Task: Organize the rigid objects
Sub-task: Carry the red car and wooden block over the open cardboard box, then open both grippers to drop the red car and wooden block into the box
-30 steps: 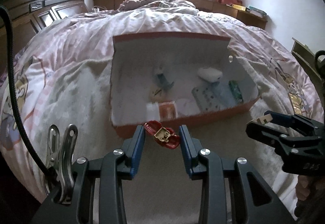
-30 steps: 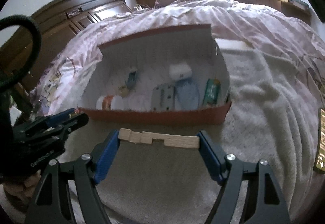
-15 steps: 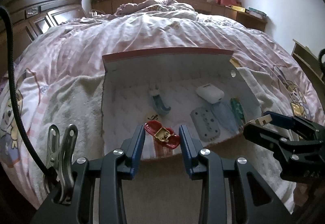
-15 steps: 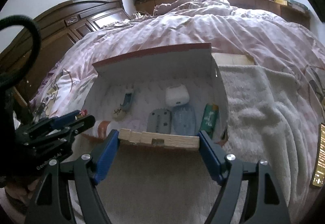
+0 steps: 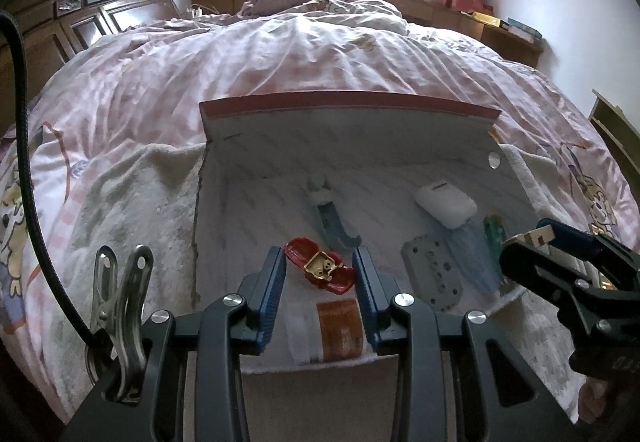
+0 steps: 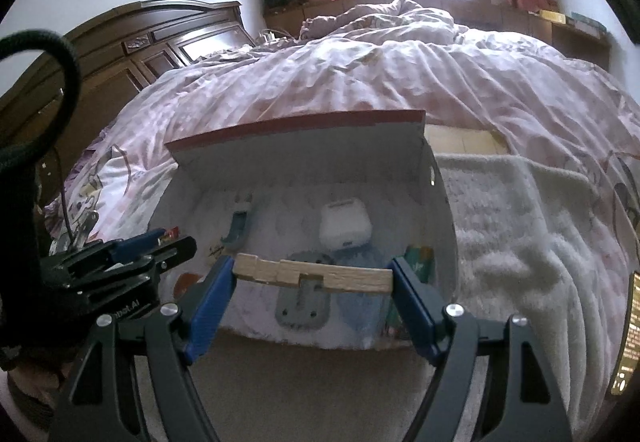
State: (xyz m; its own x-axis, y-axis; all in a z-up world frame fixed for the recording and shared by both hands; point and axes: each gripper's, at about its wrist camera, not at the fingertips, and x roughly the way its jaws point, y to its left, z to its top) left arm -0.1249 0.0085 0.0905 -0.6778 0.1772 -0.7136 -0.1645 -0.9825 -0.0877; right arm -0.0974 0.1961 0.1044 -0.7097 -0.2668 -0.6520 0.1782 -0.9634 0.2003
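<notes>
Left tongs (image 5: 319,274) clamped on a small glossy red toy car with a gold emblem (image 5: 320,270), blue pads pressing it from both sides, car held tilted over the near half of the box. Right tongs (image 6: 312,278) spread wide but gripping a pale notched wooden block (image 6: 312,276) end to end, block level across the gap, also above the box interior. Open white cardboard box with red outer rim (image 5: 348,103) sits on a cream fleece blanket (image 6: 520,234) on the bed with pink checked quilt (image 5: 280,57). Inside the box, seen from the left camera: white rounded plastic case (image 5: 446,205) at 2 o'clock from the car; teal curved plastic piece (image 5: 332,219) just beyond the car at 12; grey perforated flat plate (image 5: 432,276) at 3; green patterned packet (image 5: 494,232) against the right wall; white bottle with orange label (image 5: 338,330) lying at 6, near the front wall. A steel spring clip (image 5: 120,282) rides the left tool's frame at 9.
</notes>
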